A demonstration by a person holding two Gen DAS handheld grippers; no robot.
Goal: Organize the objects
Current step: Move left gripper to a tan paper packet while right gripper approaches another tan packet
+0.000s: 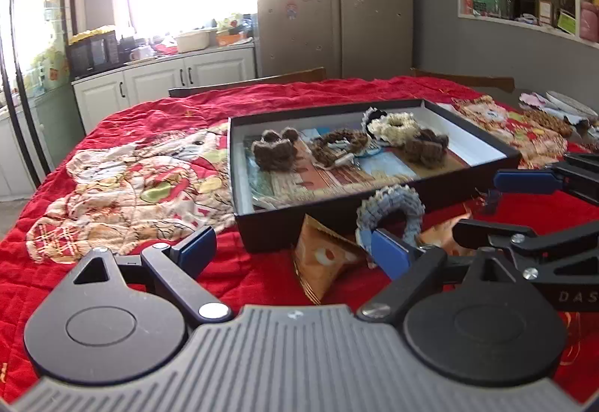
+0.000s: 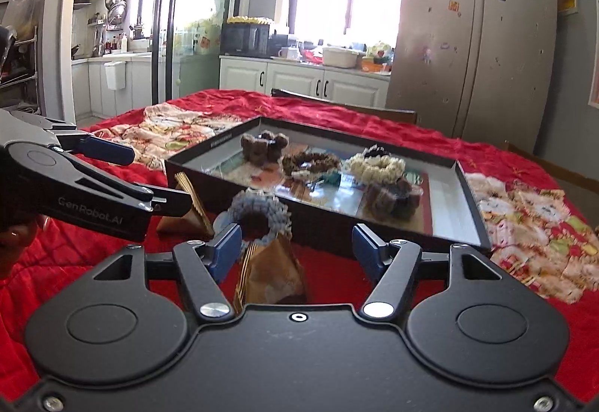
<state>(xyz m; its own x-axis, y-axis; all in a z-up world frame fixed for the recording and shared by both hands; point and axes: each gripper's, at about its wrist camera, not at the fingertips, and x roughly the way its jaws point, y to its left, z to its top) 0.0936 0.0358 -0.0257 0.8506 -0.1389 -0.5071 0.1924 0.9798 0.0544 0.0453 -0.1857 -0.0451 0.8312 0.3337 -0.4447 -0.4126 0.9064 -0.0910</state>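
Observation:
A black shallow box point(image 1: 337, 213) point(image 2: 322, 224) lies on the red quilt and holds several crocheted scrunchies, brown ones point(image 1: 275, 150) point(image 2: 312, 163) and a cream one point(image 1: 397, 125) point(image 2: 376, 166). A grey-blue scrunchie point(image 1: 391, 209) point(image 2: 262, 215) hangs on the tip of my left gripper's right finger point(image 1: 389, 254), just before the box's near wall. Two orange snack packets point(image 1: 324, 258) point(image 2: 273, 273) lie under it. My left gripper point(image 1: 292, 251) is open. My right gripper point(image 2: 295, 247) is open and empty, above one packet. Each gripper shows in the other's view.
Chair backs point(image 1: 247, 84) point(image 2: 348, 108) stand at the table's far side. Cloth pieces and a plate point(image 1: 561, 108) lie at the far right. Cabinets point(image 2: 299, 78) and a fridge point(image 2: 471, 37) stand behind.

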